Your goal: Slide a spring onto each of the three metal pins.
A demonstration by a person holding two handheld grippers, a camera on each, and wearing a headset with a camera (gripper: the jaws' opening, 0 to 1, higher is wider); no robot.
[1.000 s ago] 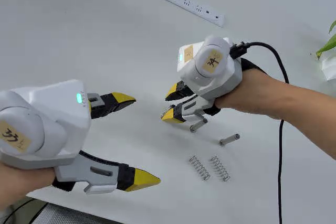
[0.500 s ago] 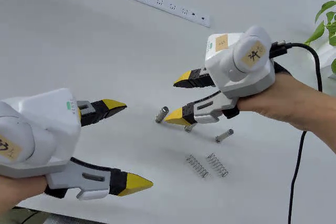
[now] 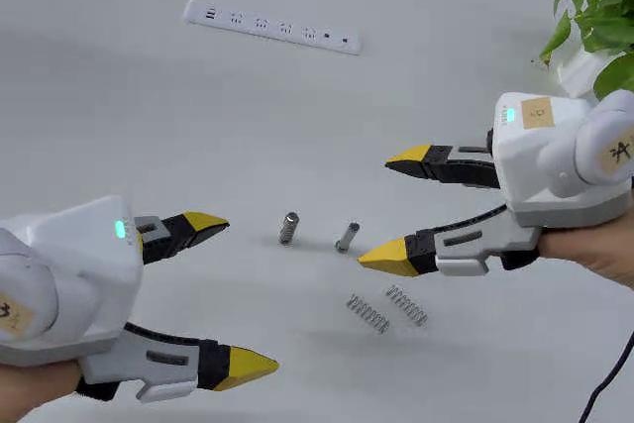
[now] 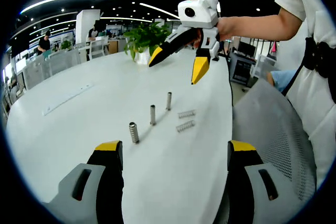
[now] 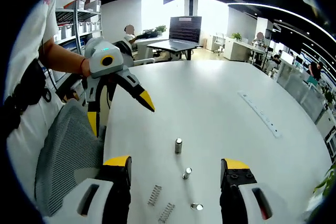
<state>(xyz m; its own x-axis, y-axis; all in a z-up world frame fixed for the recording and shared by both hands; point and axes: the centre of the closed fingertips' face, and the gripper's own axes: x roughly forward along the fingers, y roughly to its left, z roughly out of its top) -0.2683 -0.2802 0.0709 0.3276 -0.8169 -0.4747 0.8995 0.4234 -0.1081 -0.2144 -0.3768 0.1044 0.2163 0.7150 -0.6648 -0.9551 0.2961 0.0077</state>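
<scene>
Now hovering with left gripper (image 3: 251,292) and right gripper (image 3: 374,211) spread, empty; probably best pinching a loose spring (image 3: 368,313) lightly near one end, lining it over a bare pin (image 3: 347,236).

bench (image 3: 149,126): white, smooth, matt | bare pin (image 3: 347,237): grey metal, dull shine | loose springs (image 3: 368,313): thin bright metal wire | left claw (image 3: 248,294), right claw (image 3: 377,210): white smooth plastic shells, black and yellow matt tips | power strip (image 3: 272,27): white plastic
</scene>
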